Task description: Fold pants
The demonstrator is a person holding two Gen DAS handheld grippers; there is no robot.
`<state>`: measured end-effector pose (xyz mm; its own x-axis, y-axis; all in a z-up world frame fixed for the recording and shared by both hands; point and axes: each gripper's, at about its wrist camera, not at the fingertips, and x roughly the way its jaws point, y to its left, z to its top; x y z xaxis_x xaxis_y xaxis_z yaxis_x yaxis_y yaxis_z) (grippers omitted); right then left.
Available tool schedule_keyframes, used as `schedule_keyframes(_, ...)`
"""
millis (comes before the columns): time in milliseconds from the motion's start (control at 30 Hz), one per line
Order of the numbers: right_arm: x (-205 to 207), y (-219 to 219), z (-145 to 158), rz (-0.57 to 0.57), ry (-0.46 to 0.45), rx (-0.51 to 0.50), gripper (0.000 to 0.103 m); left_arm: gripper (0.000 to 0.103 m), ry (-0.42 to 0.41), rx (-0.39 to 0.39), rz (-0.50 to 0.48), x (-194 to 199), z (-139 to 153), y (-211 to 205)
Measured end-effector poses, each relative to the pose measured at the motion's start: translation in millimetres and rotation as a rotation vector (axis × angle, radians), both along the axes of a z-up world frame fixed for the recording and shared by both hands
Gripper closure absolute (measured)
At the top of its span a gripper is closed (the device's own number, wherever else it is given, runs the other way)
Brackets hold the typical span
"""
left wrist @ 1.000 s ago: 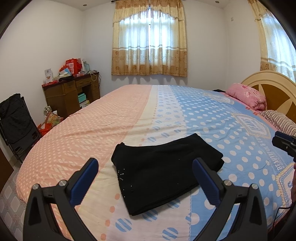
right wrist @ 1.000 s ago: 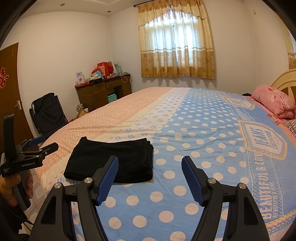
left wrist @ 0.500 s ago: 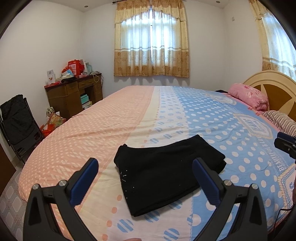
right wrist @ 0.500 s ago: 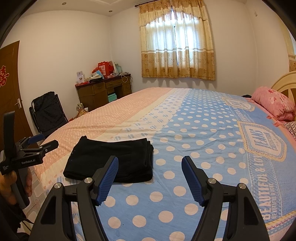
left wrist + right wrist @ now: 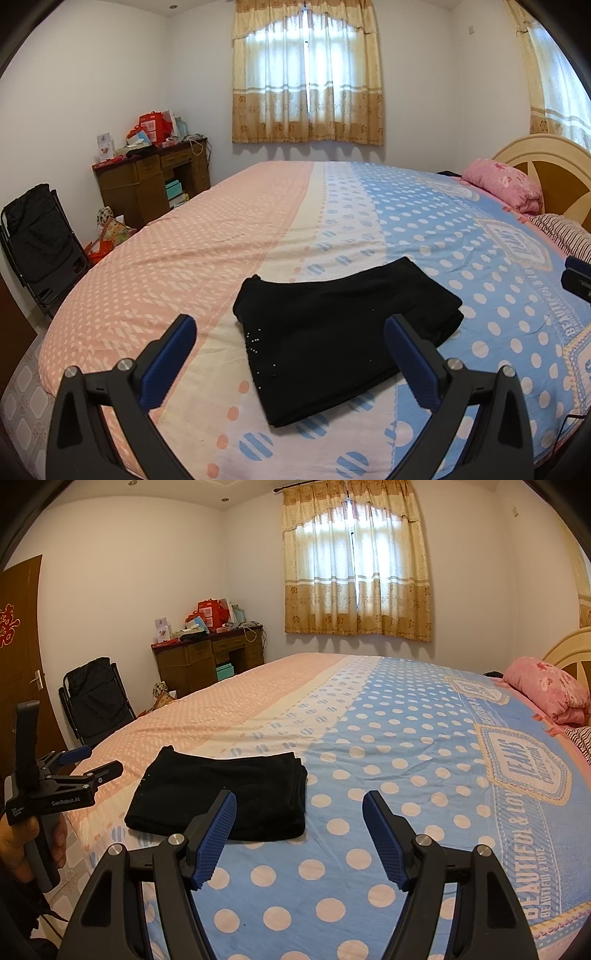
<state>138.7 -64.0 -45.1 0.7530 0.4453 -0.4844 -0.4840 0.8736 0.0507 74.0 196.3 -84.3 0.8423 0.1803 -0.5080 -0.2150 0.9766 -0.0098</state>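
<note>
left wrist: pants ahead of left gripper

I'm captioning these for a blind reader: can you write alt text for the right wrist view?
Black pants lie folded in a neat rectangle on a bed with a pink and blue dotted cover. The open right tongs hover empty in front; the left tongs show at the left edge.

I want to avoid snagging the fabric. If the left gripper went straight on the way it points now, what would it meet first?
Probably the folded black pants: they lie on the bedspread between the open left gripper fingers in its view. Depth is unclear, so it might pass just above them.
</note>
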Motion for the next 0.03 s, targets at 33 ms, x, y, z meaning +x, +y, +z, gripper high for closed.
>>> schedule_keyframes(33,-0.1,-0.2,0.0,0.000,0.000,0.001,0.031,0.000,-0.001,0.003,-0.004,0.1,-0.6,-0.1)
